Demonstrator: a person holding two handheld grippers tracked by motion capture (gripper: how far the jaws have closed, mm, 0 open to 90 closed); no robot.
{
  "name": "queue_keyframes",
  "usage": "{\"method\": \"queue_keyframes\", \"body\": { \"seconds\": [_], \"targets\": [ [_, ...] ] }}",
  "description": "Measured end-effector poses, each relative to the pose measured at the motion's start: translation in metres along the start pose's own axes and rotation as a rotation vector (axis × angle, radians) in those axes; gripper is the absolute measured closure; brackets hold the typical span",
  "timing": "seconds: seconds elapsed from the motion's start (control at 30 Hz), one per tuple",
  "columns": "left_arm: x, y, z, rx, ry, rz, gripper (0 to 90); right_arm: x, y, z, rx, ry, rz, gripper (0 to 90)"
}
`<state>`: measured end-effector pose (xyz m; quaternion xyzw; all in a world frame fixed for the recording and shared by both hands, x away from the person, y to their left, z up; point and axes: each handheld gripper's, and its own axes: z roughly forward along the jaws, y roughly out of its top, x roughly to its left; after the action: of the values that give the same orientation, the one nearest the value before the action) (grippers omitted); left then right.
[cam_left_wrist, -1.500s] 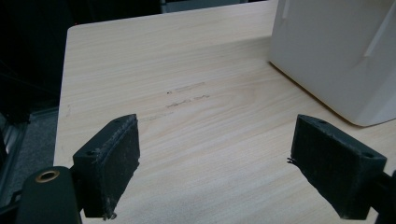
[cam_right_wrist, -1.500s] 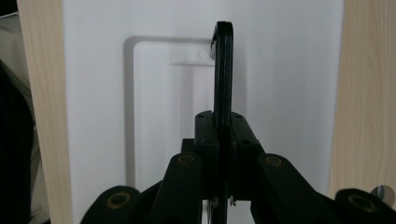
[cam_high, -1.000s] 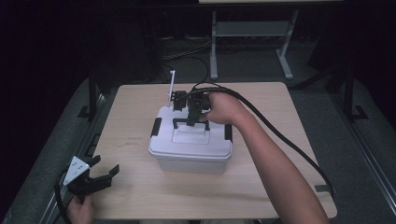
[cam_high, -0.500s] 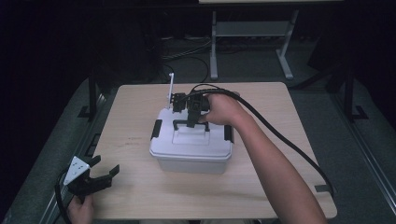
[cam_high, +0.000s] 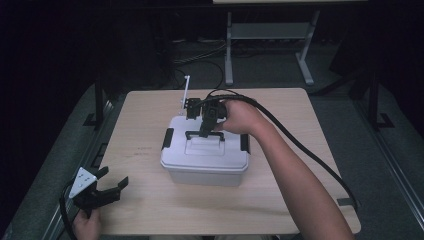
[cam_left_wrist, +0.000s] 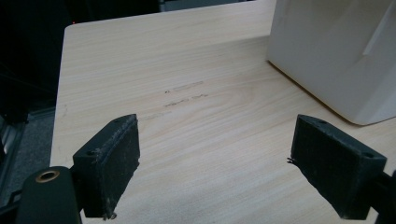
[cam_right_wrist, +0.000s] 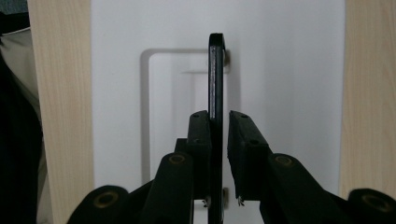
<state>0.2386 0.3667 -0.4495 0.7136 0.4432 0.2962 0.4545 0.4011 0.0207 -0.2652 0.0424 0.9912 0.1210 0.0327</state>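
My right gripper (cam_right_wrist: 219, 122) has just been loosening around the box (cam_high: 205, 157) handle (cam_right_wrist: 215, 79); my left gripper (cam_left_wrist: 224, 154) gapes over bare desk (cam_high: 150, 110).

The box (cam_high: 205, 160) at the table's centre is white, with a black handle (cam_right_wrist: 215, 79) on its lid and 2 black latches (cam_high: 168, 138), 1 at 9 o'clock and 1 at 3 o'clock. The table (cam_high: 140, 125) is pale wood with a fine straight grain and a few faint grey scuffs at 9 o'clock of the box. Both grippers are black: the right gripper (cam_high: 206, 125) on the lid, and the left gripper (cam_high: 107, 187) at 7 o'clock, which carries a light grey plate. The floor around is dark grey.
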Motion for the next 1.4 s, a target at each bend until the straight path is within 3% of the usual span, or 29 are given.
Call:
{"method": "queue_keyframes", "body": {
  "seconds": [0.77,1.4],
  "targets": [
    [-0.001,0.0,0.001,0.006,-0.002,0.007,15.1,0.005,-0.02,-0.022,-0.046,-0.01,0.021,75.3],
    [-0.002,0.0,0.001,0.006,-0.002,0.008,15.1,0.001,-0.05,-0.02,-0.048,-0.019,0.078,63.0]
  ]
}}
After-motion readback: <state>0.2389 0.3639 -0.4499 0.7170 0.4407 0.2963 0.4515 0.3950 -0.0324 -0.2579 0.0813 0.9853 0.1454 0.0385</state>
